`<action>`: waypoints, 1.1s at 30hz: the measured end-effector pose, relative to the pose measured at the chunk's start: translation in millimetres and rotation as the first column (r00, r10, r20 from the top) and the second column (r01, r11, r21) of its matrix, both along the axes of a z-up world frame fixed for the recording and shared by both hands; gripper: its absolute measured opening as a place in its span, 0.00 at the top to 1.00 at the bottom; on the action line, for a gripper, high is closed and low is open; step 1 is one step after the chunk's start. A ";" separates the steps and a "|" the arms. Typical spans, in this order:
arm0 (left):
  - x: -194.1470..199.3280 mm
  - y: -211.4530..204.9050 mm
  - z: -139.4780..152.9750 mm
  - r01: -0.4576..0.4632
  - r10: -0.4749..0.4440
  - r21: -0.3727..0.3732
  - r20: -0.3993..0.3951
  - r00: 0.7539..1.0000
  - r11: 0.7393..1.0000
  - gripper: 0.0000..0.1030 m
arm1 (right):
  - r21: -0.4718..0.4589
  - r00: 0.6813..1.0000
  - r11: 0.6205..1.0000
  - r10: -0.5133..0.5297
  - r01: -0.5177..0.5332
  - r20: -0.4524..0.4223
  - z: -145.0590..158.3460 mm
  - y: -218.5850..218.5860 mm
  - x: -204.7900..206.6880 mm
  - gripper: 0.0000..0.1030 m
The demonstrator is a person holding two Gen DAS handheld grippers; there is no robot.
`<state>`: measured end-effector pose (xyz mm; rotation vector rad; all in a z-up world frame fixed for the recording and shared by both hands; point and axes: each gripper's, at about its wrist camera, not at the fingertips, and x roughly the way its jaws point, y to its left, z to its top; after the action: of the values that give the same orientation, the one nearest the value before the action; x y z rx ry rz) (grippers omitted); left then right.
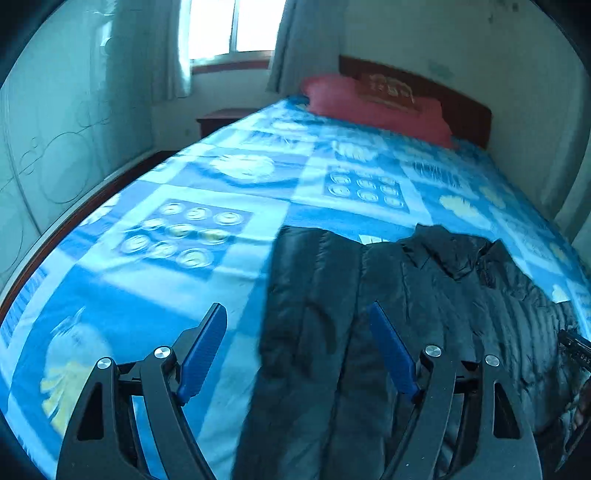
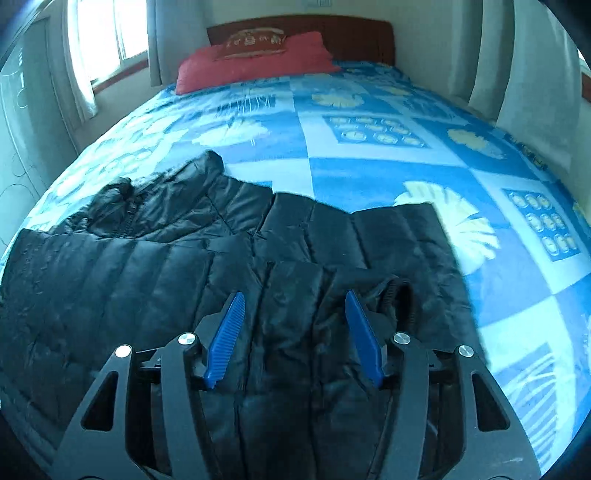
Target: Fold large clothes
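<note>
A black quilted puffer jacket point(image 1: 424, 295) lies spread on the blue patterned bed cover point(image 1: 166, 277), with its collar point(image 1: 454, 251) toward the pillow. My left gripper point(image 1: 297, 306) hovers open over the jacket's left edge, one finger over the cover and the other over the jacket, nothing between the pads. In the right wrist view the jacket point(image 2: 147, 258) fills the near half of the bed, and a sleeve is folded across it with its cuff point(image 2: 400, 299) by the right finger. My right gripper point(image 2: 294, 293) stands open just above that folded part, pads off the fabric.
A red pillow point(image 2: 255, 62) lies against the dark wooden headboard point(image 2: 354, 37) at the far end. A window with pale curtains point(image 1: 229, 26) and a small nightstand point(image 1: 221, 118) stand left of the bed. The bed's wooden side rail point(image 1: 74, 218) runs along the left.
</note>
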<state>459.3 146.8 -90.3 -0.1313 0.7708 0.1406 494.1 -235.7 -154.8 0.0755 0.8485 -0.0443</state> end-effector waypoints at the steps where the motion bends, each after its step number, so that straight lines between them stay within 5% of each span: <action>1: 9.6 -1.4 -6.2 -0.007 0.007 0.014 -0.024 1.000 1.000 0.24 | -0.005 1.000 1.000 0.001 -0.001 -0.004 -5.7 0.1 3.3 0.42; 4: 38.4 -1.4 -42.2 -0.037 0.049 0.082 -0.147 0.988 0.996 0.22 | -0.003 1.000 1.000 0.015 -0.015 -0.006 -10.6 -0.8 6.8 0.40; 8: 32.0 -5.8 -30.1 -0.064 0.076 0.084 -0.141 0.987 0.994 0.24 | 0.011 1.000 1.000 0.002 -0.002 -0.005 3.6 -3.9 0.9 0.41; 16: 12.8 -61.1 7.1 0.111 -0.109 -0.148 0.027 0.994 0.983 0.24 | 0.083 0.985 0.986 0.135 -0.144 0.107 27.3 46.3 -19.5 0.41; 21: 36.4 -100.7 -23.8 0.106 -0.109 -0.051 -0.060 0.992 0.993 0.24 | 0.018 0.983 0.983 0.183 -0.183 0.025 -1.7 83.4 0.4 0.40; 24: 39.1 -112.7 -38.9 0.126 -0.120 0.077 -0.070 0.990 0.989 0.23 | 0.027 0.983 0.983 0.182 -0.183 0.029 -0.3 83.5 1.4 0.37; 30: 0.7 -75.6 -7.2 0.058 -0.061 0.089 0.033 0.998 0.994 0.23 | 0.004 0.991 0.994 0.106 -0.107 0.087 16.5 40.8 -29.1 0.37; 33: 1.8 -42.8 -22.1 -0.008 0.010 0.076 -0.026 1.000 0.997 0.23 | 0.063 0.998 0.996 0.059 -0.060 0.008 -8.3 11.3 -23.4 0.36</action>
<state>461.2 104.0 -112.4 -0.0608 0.7897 0.1804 470.7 -224.4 -163.2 0.1097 0.8457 0.0385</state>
